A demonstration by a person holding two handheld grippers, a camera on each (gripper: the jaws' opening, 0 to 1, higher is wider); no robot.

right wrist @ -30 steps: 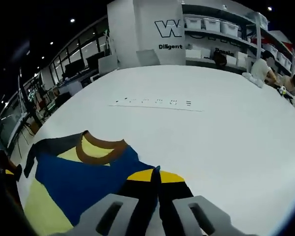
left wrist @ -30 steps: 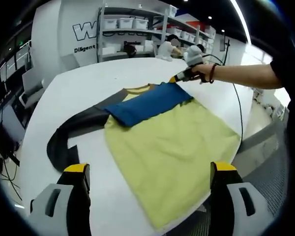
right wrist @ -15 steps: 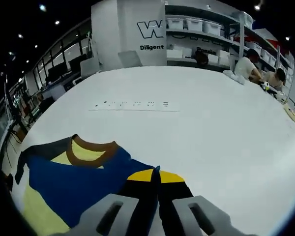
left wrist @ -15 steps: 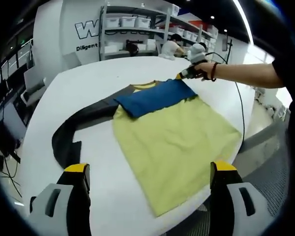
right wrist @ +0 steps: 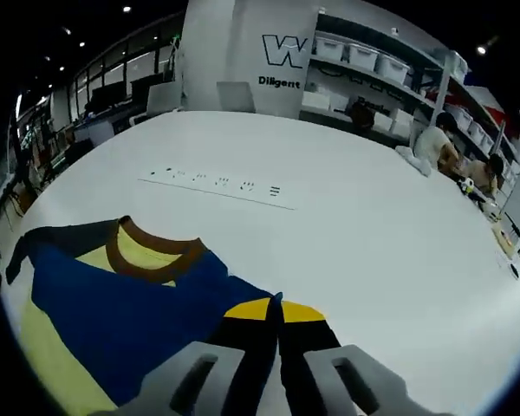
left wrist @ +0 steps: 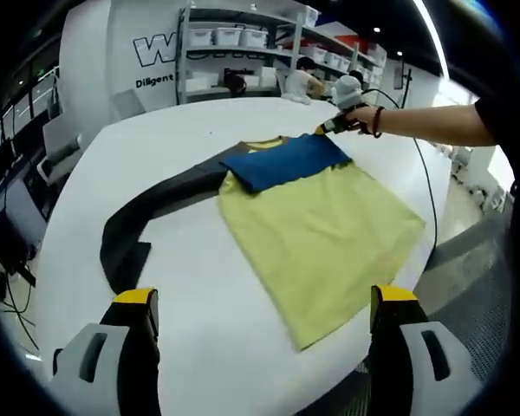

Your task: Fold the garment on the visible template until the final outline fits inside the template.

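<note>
A dark grey sleeve [left wrist: 147, 217] is being left stretched out along the white worktop [left wrist: 113, 156], running toward the near edge. Beside it, the yellow garment [left wrist: 325, 238] is lying flat in the middle of the worktop, with a blue panel [left wrist: 286, 162] folded across its collar end. The left tool [left wrist: 264, 347] is being held open above the near edge, nothing between its jaws. At the far right corner, the right tool [right wrist: 276, 325] is being kept closed, pinching the blue cloth.
</note>
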